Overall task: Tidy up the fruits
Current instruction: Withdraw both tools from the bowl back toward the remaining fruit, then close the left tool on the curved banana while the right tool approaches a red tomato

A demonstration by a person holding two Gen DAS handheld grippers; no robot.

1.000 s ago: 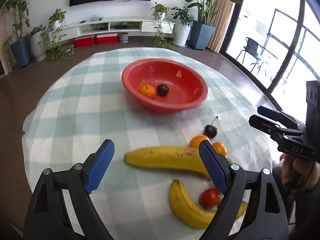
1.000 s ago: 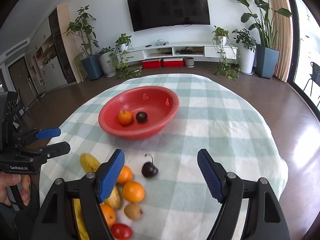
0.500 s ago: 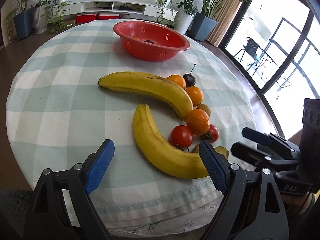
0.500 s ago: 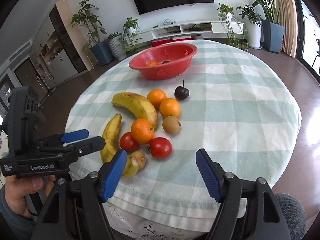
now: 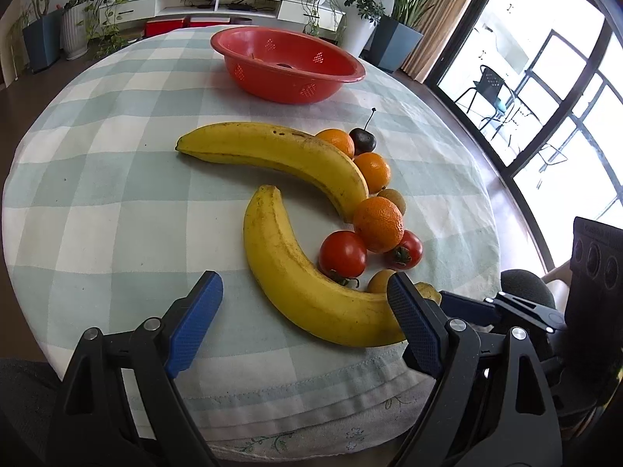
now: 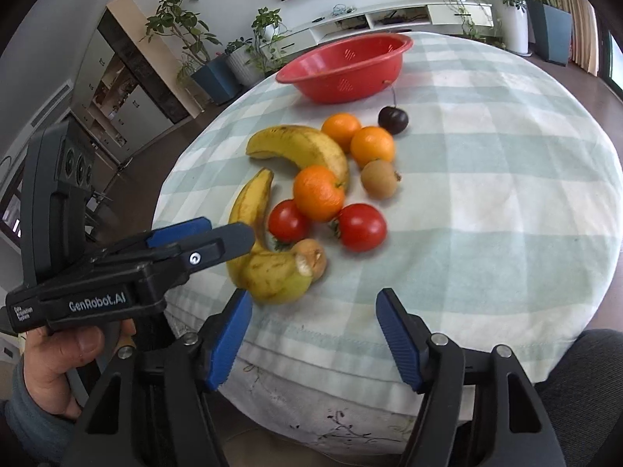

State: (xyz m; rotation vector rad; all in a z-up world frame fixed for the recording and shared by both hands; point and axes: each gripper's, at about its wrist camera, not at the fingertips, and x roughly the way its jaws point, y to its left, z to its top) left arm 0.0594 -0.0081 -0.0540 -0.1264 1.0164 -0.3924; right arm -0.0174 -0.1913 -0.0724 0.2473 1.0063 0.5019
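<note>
Left wrist view: the left tongs [image 5: 303,311] stood wide apart and empty over the near curved yellow banana [image 5: 292,276] on the round checked-cloth table [image 5: 117,202]. The red perforated plastic bowl [image 5: 288,66] sat beyond the banana.

Right wrist view: the right tongs [image 6: 311,330], apart and empty, had just been closing, short of the banana [image 6: 268,268]. Two red tomatoes [image 6: 360,227] lay just beyond the banana.

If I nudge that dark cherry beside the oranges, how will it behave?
The cherry is round and glossy, so it will probably roll on the cloth. Its long stem looks thin and may snap if pinched. It touches an orange, which may shift.
</note>
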